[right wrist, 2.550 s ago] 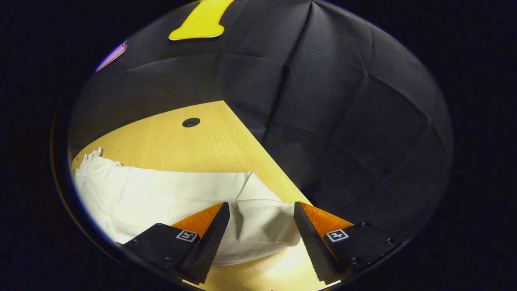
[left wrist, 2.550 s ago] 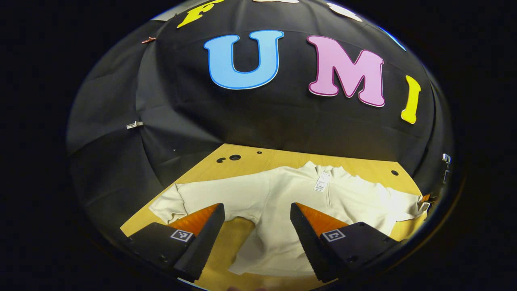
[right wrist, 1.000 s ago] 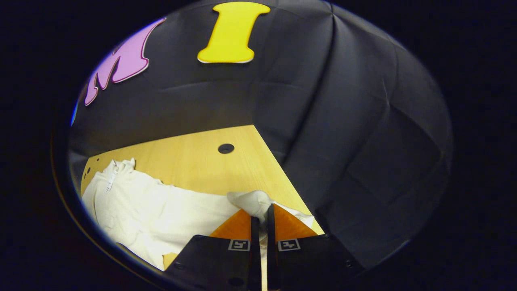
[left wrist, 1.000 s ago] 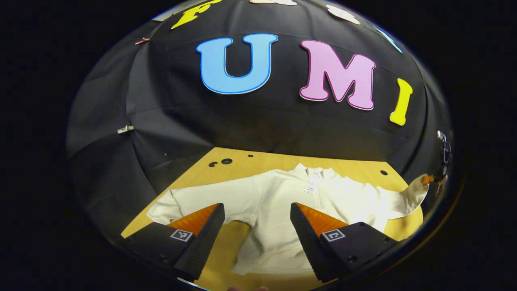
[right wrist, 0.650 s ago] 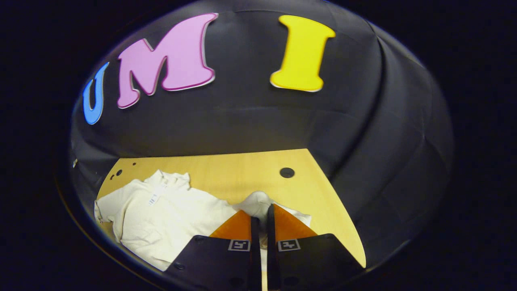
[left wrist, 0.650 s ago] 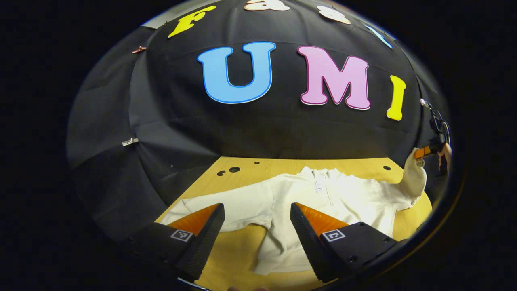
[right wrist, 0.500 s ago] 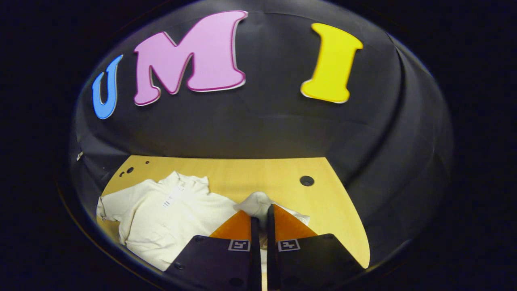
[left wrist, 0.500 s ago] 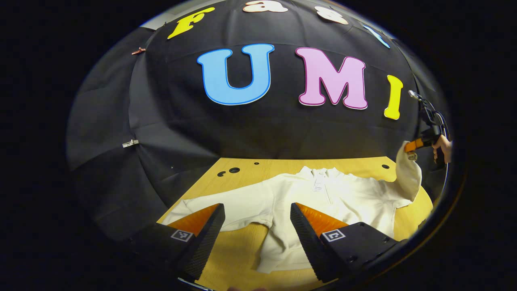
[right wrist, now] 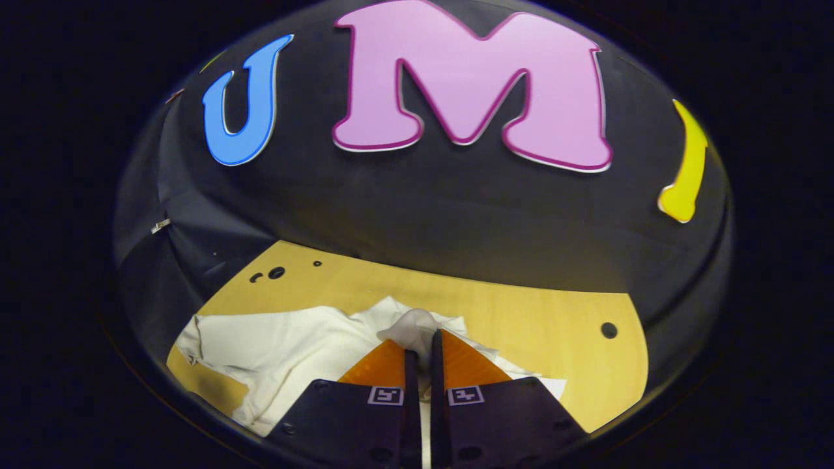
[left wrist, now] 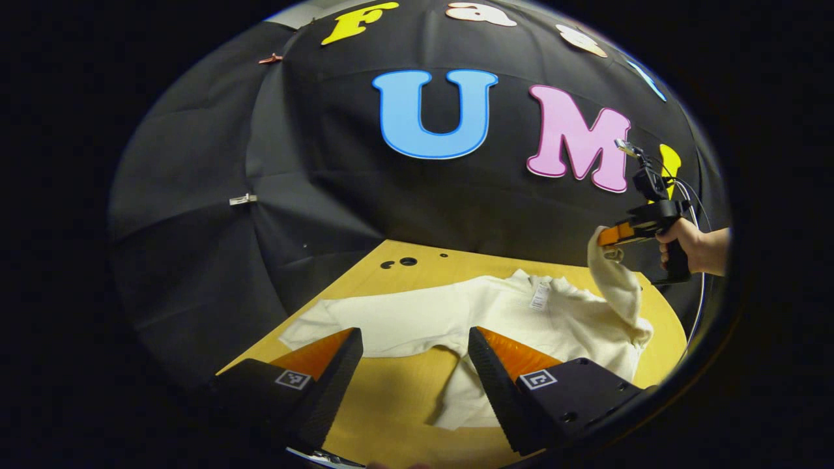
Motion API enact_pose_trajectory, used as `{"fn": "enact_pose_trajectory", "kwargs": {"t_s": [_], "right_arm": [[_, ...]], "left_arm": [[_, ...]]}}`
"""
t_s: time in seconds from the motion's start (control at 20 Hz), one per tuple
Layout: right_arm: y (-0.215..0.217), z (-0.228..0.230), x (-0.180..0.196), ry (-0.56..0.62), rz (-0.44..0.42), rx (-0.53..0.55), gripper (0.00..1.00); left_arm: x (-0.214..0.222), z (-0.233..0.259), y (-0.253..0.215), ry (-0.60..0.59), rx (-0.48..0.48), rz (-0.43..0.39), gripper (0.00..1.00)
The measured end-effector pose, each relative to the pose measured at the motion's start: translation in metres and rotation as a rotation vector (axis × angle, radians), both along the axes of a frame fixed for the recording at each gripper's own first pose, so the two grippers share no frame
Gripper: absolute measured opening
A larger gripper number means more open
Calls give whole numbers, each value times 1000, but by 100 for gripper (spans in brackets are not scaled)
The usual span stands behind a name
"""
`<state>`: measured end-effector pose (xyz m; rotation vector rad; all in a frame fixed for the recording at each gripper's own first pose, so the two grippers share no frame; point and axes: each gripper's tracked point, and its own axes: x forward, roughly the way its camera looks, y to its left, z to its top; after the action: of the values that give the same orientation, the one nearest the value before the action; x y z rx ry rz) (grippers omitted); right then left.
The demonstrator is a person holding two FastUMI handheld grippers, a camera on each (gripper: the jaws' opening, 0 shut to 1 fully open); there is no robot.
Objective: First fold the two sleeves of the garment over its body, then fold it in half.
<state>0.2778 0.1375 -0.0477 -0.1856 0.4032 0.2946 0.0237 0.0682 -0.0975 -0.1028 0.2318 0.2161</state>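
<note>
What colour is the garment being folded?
Plain cream, no pattern. The sweatshirt shows best in the left gripper view, one sleeve lifted by the right gripper.

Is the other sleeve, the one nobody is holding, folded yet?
Not yet. That sleeve is spread flat on the table, straight out from the sweater, untouched by the open left tongs.
</note>
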Motion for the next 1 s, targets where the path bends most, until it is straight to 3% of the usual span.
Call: {"fn": "enact_pose_trajectory", "kwargs": {"t_s": [0.25, 0.55, 0.6, 0.65, 0.8, 1.0], "right_arm": [[106, -53, 11, 87, 78, 13, 10], [169, -121, 15, 182, 88, 1, 14], [176, -126, 10, 204, 100, 13, 19], [183, -134, 4, 220, 118, 27, 30], [186, -126, -17, 213, 140, 87, 99], [132, -79, -35, 97, 93, 86, 99]], "left_arm": [[-4, -7, 26, 18, -26, 61, 100], [-16, -11, 60, 31, -29, 142, 100], [-18, -12, 65, 32, -31, 155, 100], [-20, -15, 69, 33, -31, 168, 100], [-20, -23, 84, 35, -25, 194, 100], [-5, -36, 104, 47, -44, 196, 100]]}}
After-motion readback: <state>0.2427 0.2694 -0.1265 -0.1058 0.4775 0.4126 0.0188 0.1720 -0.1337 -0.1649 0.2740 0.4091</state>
